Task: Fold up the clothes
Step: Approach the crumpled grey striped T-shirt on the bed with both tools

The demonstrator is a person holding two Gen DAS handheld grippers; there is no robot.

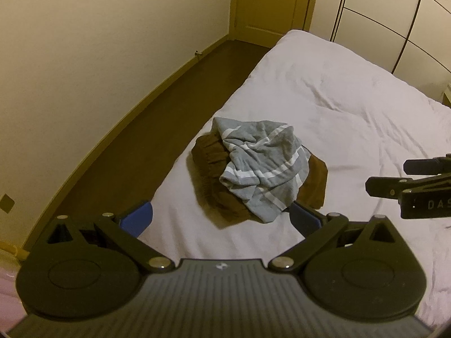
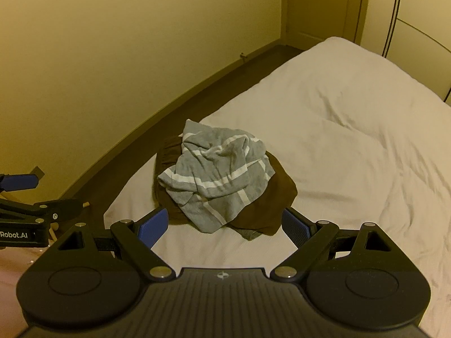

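Grey striped garment atop brown clothing on white bed (both grippers' jaws apart, empty).

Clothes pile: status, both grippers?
Left gripper open, empty. Right gripper open, empty. Grey striped garment crumpled atop brown garment on bed, untouched. Nothing blocking.

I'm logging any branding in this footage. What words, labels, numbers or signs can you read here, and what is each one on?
"DAS": white letters on the black body of the right gripper, cut off by the left wrist view's edge.
"Robot.AI": white letters on the black body of the left gripper, its start cut off in the right wrist view.
A small white emblem, no letters, sits on each gripper's ribbed grey top.
The crumpled grey white-striped garment shows no text.
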